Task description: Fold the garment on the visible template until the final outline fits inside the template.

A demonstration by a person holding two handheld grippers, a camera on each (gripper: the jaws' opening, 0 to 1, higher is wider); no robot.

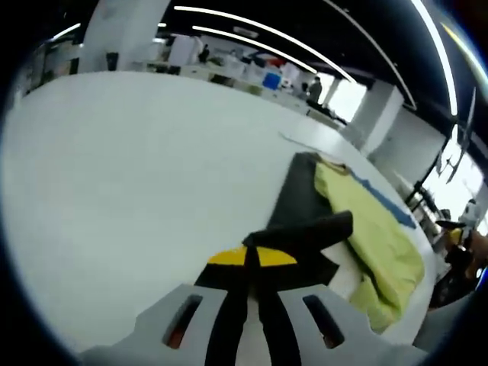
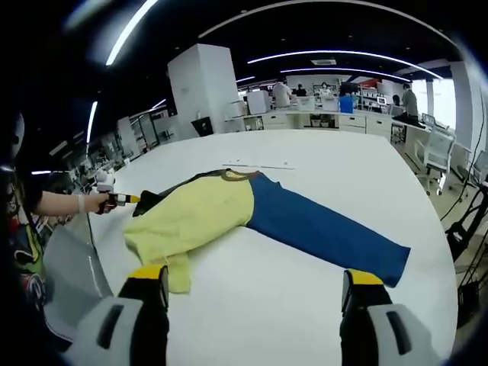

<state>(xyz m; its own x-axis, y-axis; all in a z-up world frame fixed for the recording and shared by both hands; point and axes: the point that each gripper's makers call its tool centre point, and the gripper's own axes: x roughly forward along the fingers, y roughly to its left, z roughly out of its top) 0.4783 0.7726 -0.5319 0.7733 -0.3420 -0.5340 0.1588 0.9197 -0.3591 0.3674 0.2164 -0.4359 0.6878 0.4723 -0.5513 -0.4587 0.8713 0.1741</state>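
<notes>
A garment lies spread on the white table [image 2: 320,156]: a yellow-green part [image 2: 202,213], a blue part [image 2: 320,229] and a dark part [image 2: 164,197]. My right gripper [image 2: 255,276] is open, its yellow-tipped jaws wide apart above the table, just short of the garment's near edge. In the left gripper view, the left gripper [image 1: 252,258] is shut on a dark flap [image 1: 320,229] of the garment, lifted off the table. Beyond it lie the dark part [image 1: 301,194] and the yellow-green part [image 1: 377,240]. The left gripper [image 2: 122,200] also appears at the garment's left end.
A thin line [image 2: 259,165] marks the table beyond the garment. A person's hand [image 2: 72,203] holds the left gripper at the table's left edge. Desks, chairs [image 2: 438,156] and people stand in the background. Wide bare table [image 1: 137,168] lies left of the garment.
</notes>
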